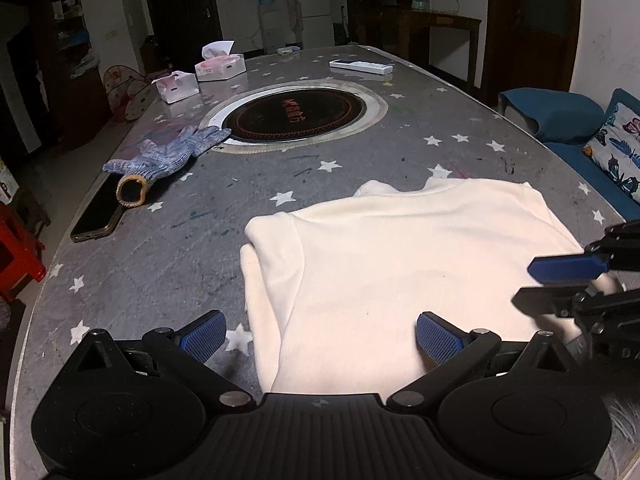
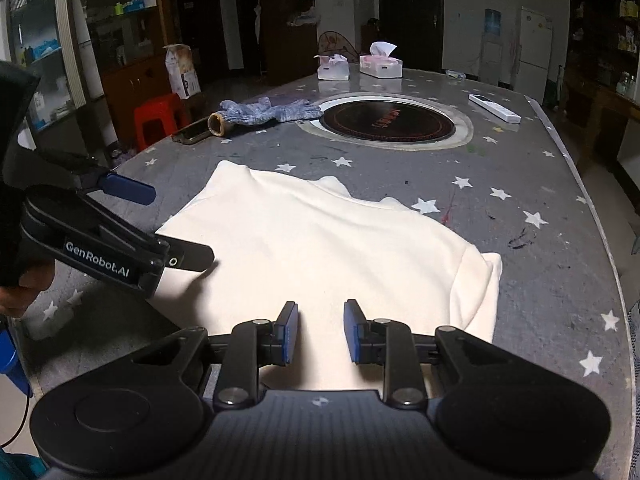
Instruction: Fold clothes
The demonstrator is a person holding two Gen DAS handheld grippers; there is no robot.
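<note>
In the left wrist view, a dark phone [image 1: 97,216] is seen at the left edge of the star-patterned table [image 1: 168,256], with a blue knit glove [image 1: 168,156] just above it and two tissue boxes [image 1: 200,76] toward the upper left. A round inset cooktop [image 1: 294,118] occupies the upper centre, and a white remote [image 1: 361,66] lies beyond it. The cream garment [image 1: 400,264], partly folded with one side turned in along its left edge, is spread across the lower centre and right of the frame. The left gripper [image 1: 320,338] is held wide open at the bottom, its left pad over bare table and its right pad over cloth, so the folded left edge lies between the jaws; nothing is gripped. At the right edge the right gripper [image 1: 552,286] is seen low over the garment's right side.

In the right wrist view, the left gripper [image 2: 180,224] enters from the left, over the garment's [image 2: 320,248] near-left edge. The right gripper [image 2: 321,330] at bottom centre is parted narrowly above the cloth, with no fabric seen between its pads. The garment's long axis runs left to right across both views, directly ahead of both tools; the doubled side at the right of this frame is judged nearer the right gripper.
</note>
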